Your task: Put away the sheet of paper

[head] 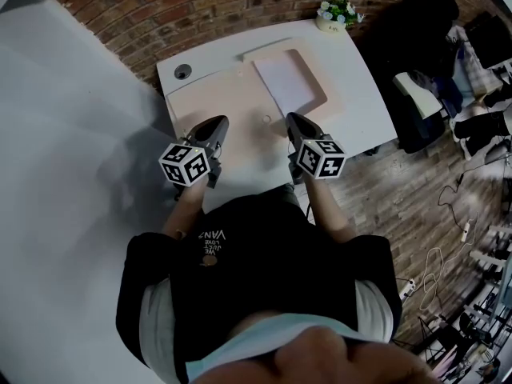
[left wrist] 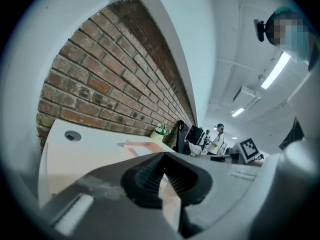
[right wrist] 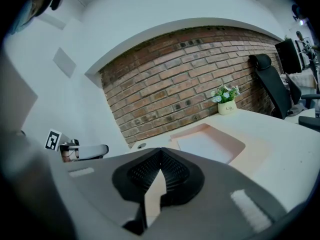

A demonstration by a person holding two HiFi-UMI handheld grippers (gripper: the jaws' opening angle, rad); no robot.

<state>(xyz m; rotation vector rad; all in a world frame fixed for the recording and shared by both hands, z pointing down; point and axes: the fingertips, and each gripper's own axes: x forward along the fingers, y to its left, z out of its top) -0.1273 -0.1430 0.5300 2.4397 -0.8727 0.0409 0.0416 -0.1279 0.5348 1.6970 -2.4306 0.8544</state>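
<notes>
A white sheet of paper (head: 286, 83) lies flat in the recess of a pale pink tray-like mat (head: 240, 102) on the white desk (head: 360, 94); the right gripper view shows the paper (right wrist: 206, 145) there too. My left gripper (head: 218, 124) hovers over the near part of the mat, shut and holding nothing. My right gripper (head: 294, 120) hangs just short of the paper's near edge, its tips together and nothing in them. In their own views the left gripper (left wrist: 162, 156) and the right gripper (right wrist: 160, 151) have their ribbed pads meeting at the tip.
A small pot of flowers (head: 336, 13) stands at the desk's far edge by the brick wall (head: 200, 6). A round cable hole (head: 183, 71) is at the far left corner. A black chair (head: 428, 30) and floor cables (head: 448, 214) lie to the right.
</notes>
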